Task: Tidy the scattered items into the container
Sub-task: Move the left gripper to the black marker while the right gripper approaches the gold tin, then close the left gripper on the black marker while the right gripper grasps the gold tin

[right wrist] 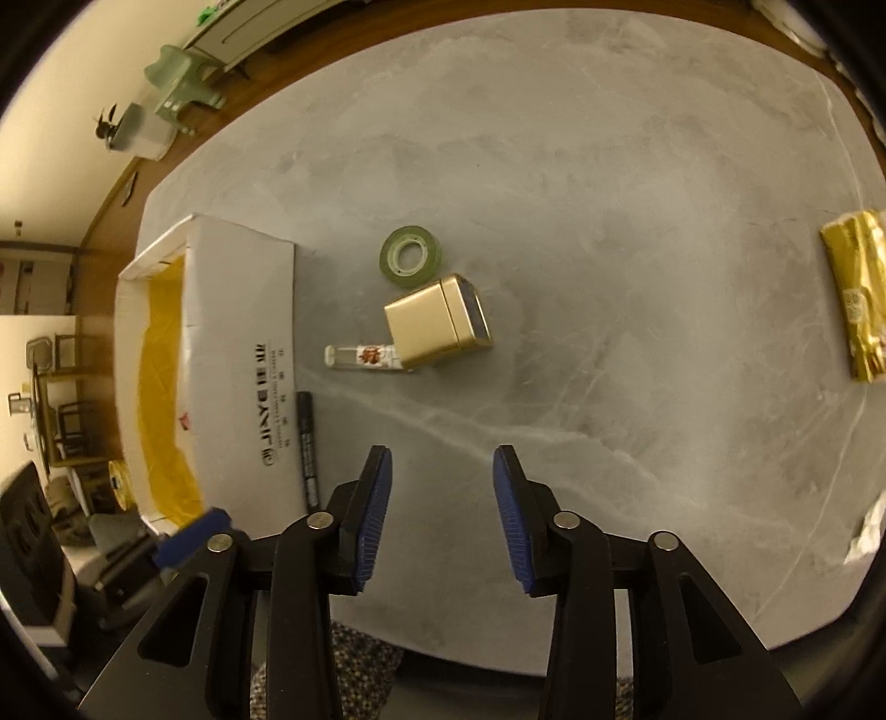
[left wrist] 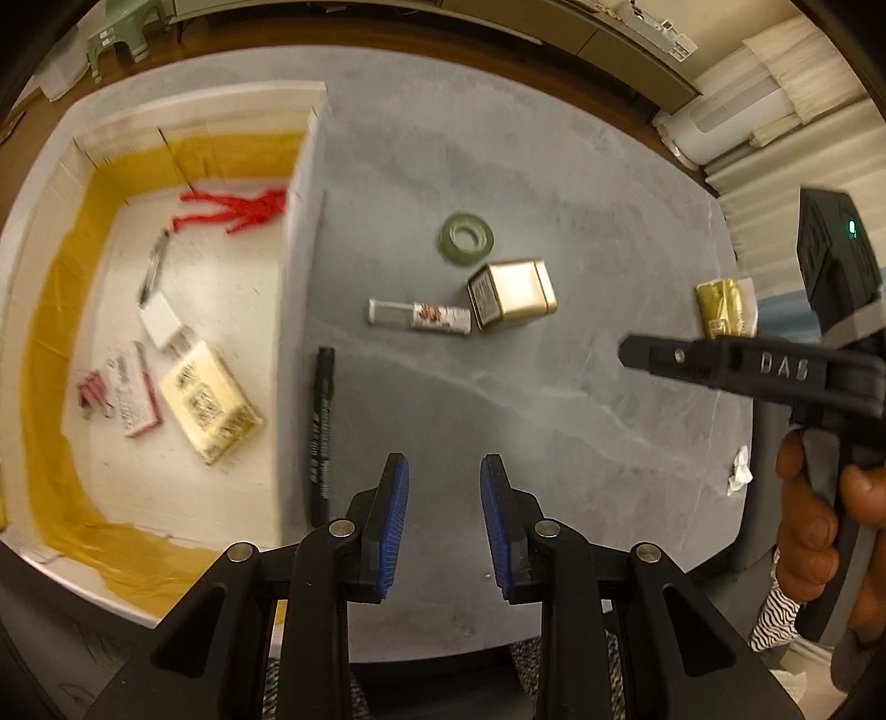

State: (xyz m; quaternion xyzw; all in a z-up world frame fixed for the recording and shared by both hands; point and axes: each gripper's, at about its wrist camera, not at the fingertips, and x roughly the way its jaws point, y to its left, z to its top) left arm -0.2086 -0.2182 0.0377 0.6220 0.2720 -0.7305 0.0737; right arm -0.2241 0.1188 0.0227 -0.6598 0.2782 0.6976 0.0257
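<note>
A white cardboard box (left wrist: 296, 232) (right wrist: 238, 310) with yellow tape stands at the table's left. Inside lie a red string figure (left wrist: 238, 213), a white charger (left wrist: 160, 327), a yellow packet (left wrist: 210, 407), a small card box (left wrist: 133, 396) and pink clips (left wrist: 91, 393). On the grey table lie a black marker (left wrist: 321, 432) (right wrist: 307, 448) beside the box wall, a clear tube (left wrist: 418, 317) (right wrist: 362, 355), a gold tin (left wrist: 512, 294) (right wrist: 437, 321), a green tape roll (left wrist: 467, 236) (right wrist: 411, 256) and a gold packet (left wrist: 720, 307) (right wrist: 855, 302). My left gripper (left wrist: 444, 476) is open and empty. My right gripper (right wrist: 443, 471) (left wrist: 628, 351) is open and empty too.
A crumpled white scrap (left wrist: 739, 471) (right wrist: 869, 526) lies at the table's right edge. A hand (left wrist: 814, 526) holds the right gripper's handle. A green stool (left wrist: 119, 33) (right wrist: 183, 83) stands on the floor beyond the table (left wrist: 554, 166).
</note>
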